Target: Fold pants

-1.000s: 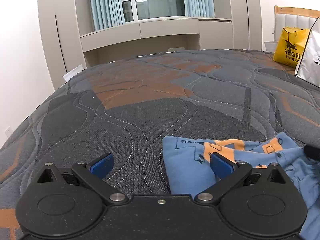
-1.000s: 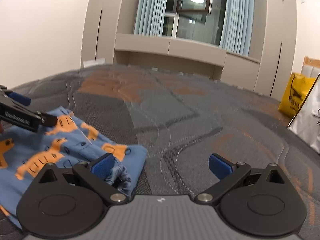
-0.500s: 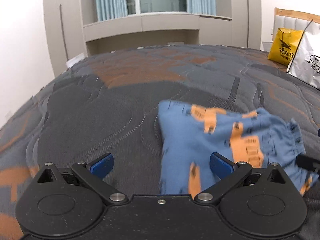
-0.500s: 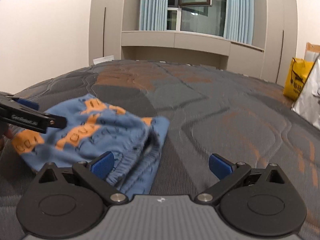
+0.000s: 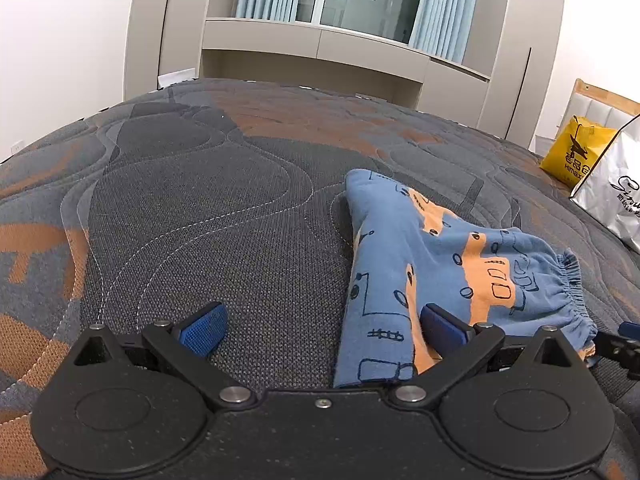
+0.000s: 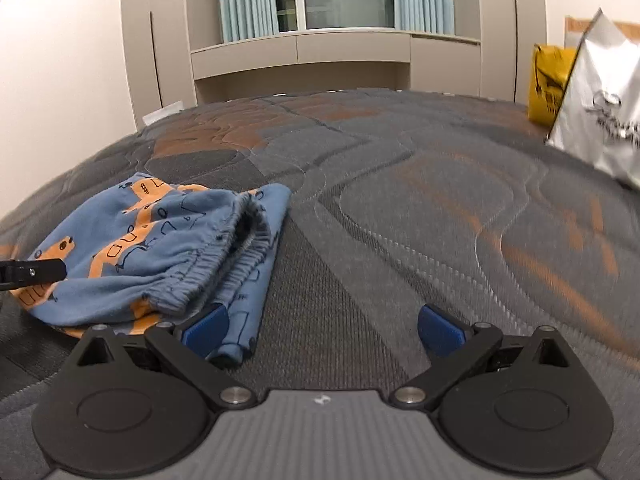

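Small blue pants (image 5: 424, 264) with orange prints lie folded in a bundle on the quilted mattress (image 5: 208, 216). The elastic waistband faces right. My left gripper (image 5: 320, 330) is open and empty, just in front of the pants' near left edge, with its right finger over the cloth. In the right wrist view the pants (image 6: 152, 240) lie at the left. My right gripper (image 6: 322, 328) is open and empty, with its left finger beside the bundle's near right corner. The left gripper's tip (image 6: 36, 272) shows at the far left.
A yellow bag (image 5: 576, 152) and a white bag (image 5: 616, 196) stand on the mattress at the right. They also show in the right wrist view, the yellow bag (image 6: 548, 84) behind the white bag (image 6: 600, 100). Beige cabinets (image 5: 332, 44) and a curtained window stand behind the bed.
Both grippers have drawn back from the pants and risen. The pants now lie in a settled folded bundle, and both grippers stay open.
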`<state>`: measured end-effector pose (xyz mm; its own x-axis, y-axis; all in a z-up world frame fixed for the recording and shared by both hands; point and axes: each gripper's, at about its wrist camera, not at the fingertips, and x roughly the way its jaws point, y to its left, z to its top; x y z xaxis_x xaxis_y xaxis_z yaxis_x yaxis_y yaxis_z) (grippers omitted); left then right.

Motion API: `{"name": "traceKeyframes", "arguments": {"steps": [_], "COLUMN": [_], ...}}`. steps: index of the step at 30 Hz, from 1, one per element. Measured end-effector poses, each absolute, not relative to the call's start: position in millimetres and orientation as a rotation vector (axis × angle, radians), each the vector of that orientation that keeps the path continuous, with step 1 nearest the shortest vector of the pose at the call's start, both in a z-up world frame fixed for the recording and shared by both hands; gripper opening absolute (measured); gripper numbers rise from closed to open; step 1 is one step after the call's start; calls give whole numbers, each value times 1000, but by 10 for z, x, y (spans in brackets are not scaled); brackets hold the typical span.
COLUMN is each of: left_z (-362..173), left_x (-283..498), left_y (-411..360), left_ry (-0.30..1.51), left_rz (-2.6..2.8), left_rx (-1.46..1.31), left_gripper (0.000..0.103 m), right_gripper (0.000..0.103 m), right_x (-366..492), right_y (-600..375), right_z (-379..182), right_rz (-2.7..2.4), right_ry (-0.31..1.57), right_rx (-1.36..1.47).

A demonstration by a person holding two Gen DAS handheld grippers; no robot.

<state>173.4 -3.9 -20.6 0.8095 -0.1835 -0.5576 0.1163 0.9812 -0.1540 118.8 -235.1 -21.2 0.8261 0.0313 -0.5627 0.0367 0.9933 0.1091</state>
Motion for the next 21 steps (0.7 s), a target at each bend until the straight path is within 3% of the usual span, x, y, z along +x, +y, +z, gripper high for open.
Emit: {"name": "traceKeyframes", "arguments": {"steps": [21], "left_z": [-232], "left_x": [1741], "left_y": [-24], "left_ry": [606], "left_rz": [-161], "left_rx": [-121], "left_gripper": [103], "right_gripper": [103], "right_x": [1159], "right_y": [-2354], "right_z": [-228], "right_rz": [-1], "right_ry": [593], "right_rx": [130]}}
